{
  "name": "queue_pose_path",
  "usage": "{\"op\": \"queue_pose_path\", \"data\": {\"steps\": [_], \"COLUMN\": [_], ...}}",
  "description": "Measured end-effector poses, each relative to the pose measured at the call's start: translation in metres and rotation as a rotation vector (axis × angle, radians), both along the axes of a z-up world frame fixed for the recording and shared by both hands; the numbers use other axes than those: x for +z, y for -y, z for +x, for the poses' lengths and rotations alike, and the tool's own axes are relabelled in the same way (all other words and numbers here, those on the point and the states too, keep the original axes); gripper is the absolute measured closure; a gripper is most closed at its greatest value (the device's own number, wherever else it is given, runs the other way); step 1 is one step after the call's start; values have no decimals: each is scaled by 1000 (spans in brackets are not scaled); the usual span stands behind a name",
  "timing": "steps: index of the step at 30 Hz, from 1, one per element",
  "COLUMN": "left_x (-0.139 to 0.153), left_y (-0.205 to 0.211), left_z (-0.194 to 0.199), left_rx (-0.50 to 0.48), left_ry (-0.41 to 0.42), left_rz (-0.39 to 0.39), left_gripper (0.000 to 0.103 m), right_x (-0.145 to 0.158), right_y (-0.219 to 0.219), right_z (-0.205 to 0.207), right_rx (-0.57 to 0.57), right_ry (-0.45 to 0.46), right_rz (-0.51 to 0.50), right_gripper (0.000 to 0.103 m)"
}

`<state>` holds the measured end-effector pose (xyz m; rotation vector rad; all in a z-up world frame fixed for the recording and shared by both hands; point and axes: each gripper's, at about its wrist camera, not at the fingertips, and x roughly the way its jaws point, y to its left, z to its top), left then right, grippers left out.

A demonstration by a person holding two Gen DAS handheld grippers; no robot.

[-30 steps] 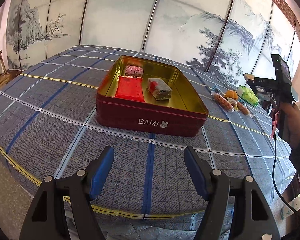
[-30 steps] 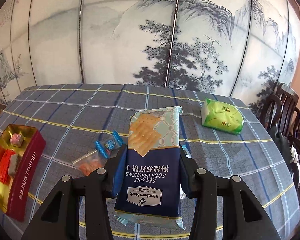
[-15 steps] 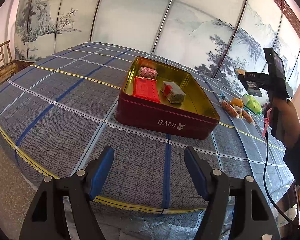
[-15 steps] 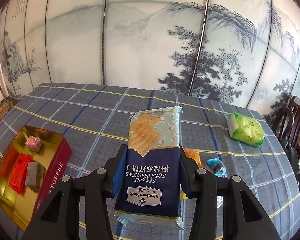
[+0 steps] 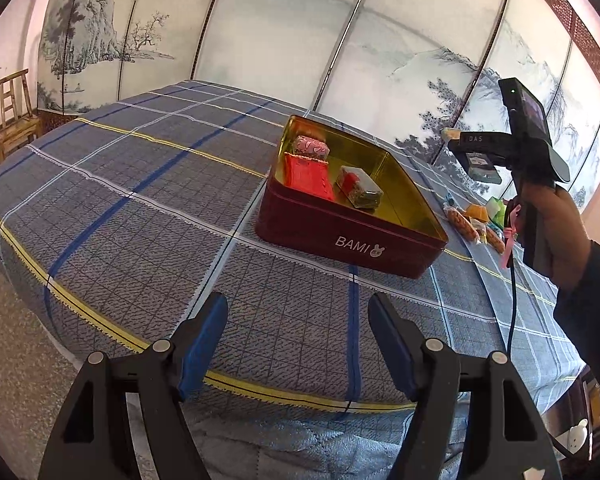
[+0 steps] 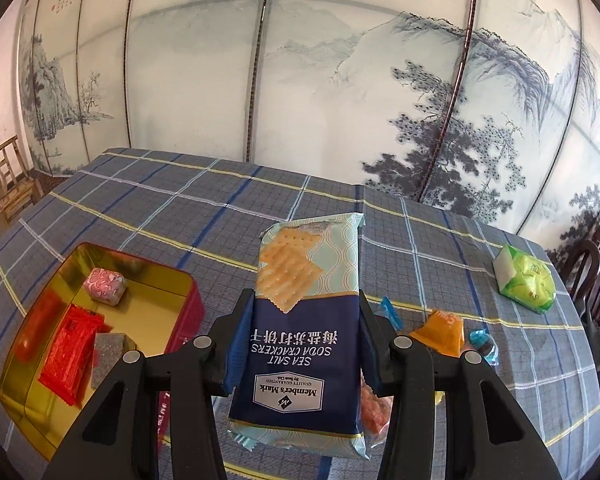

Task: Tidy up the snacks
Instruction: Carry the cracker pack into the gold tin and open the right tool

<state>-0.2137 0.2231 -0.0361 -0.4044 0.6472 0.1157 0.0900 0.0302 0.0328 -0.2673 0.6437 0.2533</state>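
Between our right gripper's (image 6: 300,340) blue pads sat a glossy, flat soda cracker packet (image 6: 306,312), clamped; our left gripper (image 5: 296,344) gaped empty near the gold-lined rectangular tin (image 5: 340,236).

The left hand-held gripper (image 5: 296,344) points downward with jaws apart, empty. The right hand-held gripper (image 6: 300,338), gripped by a hand (image 5: 556,232) right of the left one, is clamped on a cracker packet (image 6: 300,320).

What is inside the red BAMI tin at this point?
The tin holds a pink wrapped candy, a flat red packet and a dark bar in clear wrap. Its near wall hides the near floor; nothing shows under the packet.
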Motion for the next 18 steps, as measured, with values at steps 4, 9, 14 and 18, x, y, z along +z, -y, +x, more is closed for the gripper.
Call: {"op": "queue_pose_path", "data": {"steps": [4, 9, 14, 18], "left_x": [0, 0, -2, -3], "left_y": [-7, -13, -17, -19], "left_z": [-6, -13, -17, -19], "left_rx": [22, 41, 50, 55], "left_ry": [3, 4, 1, 1], "left_rz": [-11, -17, -24, -26], "left_gripper": [34, 34, 34, 34], "right_x": [-4, -6, -8, -10], "right_y": [-18, -44, -66, -79], "right_z": [-5, -15, -22, -25], "right_rx": [29, 69, 102, 121], "right_ry": [-8, -13, -18, -22], "right_rz": [-1, -2, -5, -12], "right_gripper": [56, 55, 55, 55]}}
